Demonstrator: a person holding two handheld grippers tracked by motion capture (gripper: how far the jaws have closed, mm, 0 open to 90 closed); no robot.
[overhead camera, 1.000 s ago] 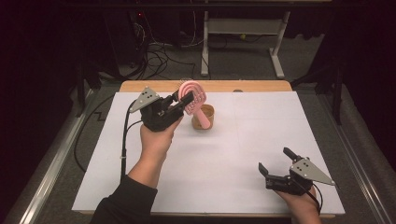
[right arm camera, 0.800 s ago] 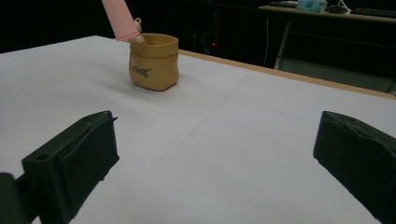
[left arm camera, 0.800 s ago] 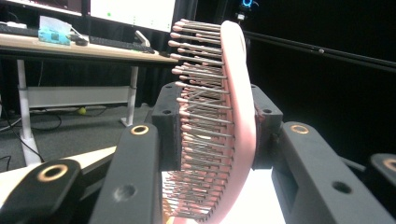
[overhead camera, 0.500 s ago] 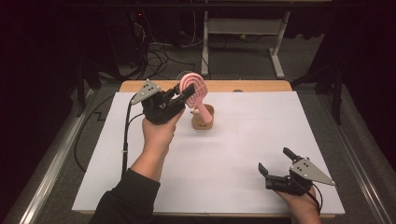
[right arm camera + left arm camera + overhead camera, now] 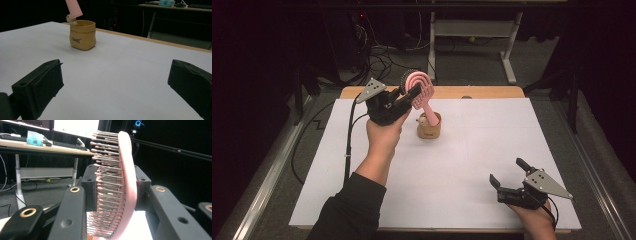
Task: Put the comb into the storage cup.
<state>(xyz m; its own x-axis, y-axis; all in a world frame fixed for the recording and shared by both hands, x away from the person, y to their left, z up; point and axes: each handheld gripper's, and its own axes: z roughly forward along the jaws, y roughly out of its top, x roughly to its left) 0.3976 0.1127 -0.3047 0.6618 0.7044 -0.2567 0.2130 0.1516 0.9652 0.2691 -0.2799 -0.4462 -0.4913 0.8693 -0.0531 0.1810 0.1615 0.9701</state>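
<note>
A pink hairbrush (image 5: 421, 92) is held head-up above a small tan cup (image 5: 429, 127) near the back of the white table. My left gripper (image 5: 411, 93) is shut on the brush head; in the left gripper view its bristles (image 5: 107, 190) sit clamped between the jaws. The brush handle (image 5: 74, 8) ends just above the rim of the cup (image 5: 82, 35), where a small pale object pokes out. My right gripper (image 5: 508, 175) stands open near the front right edge, nothing between its jaws.
The white table sheet (image 5: 462, 165) spreads between the cup and my right gripper. A wooden edge (image 5: 482, 92) runs along the back. Cables and desk legs (image 5: 512, 50) lie on the dark floor beyond.
My left gripper has lifted the hairbrush slightly and shifted it left, so the handle is rising out of the cup. The right gripper has stayed still.
</note>
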